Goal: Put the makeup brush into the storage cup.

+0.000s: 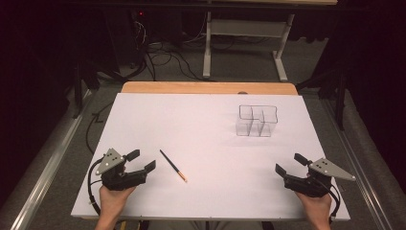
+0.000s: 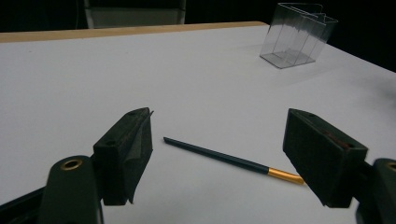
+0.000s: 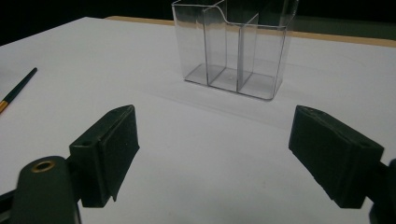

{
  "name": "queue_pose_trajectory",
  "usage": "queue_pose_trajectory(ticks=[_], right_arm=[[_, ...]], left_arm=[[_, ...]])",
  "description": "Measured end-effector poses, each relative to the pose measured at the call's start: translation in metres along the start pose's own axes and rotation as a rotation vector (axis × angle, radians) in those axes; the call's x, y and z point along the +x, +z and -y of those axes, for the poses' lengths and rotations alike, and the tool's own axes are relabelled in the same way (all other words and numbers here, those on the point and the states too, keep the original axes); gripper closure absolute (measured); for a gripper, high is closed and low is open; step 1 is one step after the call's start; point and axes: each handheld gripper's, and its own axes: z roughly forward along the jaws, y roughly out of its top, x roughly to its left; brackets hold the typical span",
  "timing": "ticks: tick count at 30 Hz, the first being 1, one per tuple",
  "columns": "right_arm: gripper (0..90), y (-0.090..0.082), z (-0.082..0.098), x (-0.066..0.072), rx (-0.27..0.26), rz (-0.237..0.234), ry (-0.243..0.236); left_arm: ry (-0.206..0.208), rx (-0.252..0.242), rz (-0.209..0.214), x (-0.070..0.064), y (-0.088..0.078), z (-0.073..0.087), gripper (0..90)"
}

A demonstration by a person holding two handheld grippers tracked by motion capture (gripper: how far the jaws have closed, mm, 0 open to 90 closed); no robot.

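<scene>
A dark paintbrush (image 1: 173,165) with a gold ferrule lay flat on the white worktop (image 1: 201,120), just ahead of the left gripper (image 1: 142,160), whose fingers stood wide apart and empty. The right gripper (image 1: 290,163), well apart from the brush, also held its fingers open on nothing. A clear compartmented organizer (image 1: 257,120) stood upright farther back, ahead of the right gripper.

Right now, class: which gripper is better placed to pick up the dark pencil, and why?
Left. The left gripper sits open right beside the pencil, which lies just ahead of its jaws. The right gripper, also open, faces the clear organizer, far across the table.
</scene>
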Motion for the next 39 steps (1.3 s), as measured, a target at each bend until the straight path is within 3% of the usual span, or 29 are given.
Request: queue_pose_trajectory(ticks=[39], right_arm=[[17.9, -0.0003, 0.0006, 0.001, -0.005, -0.017, 0.012]], left_arm=[[-0.024, 0.01, 0.012, -0.0033, -0.0098, -0.005, 20.3]])
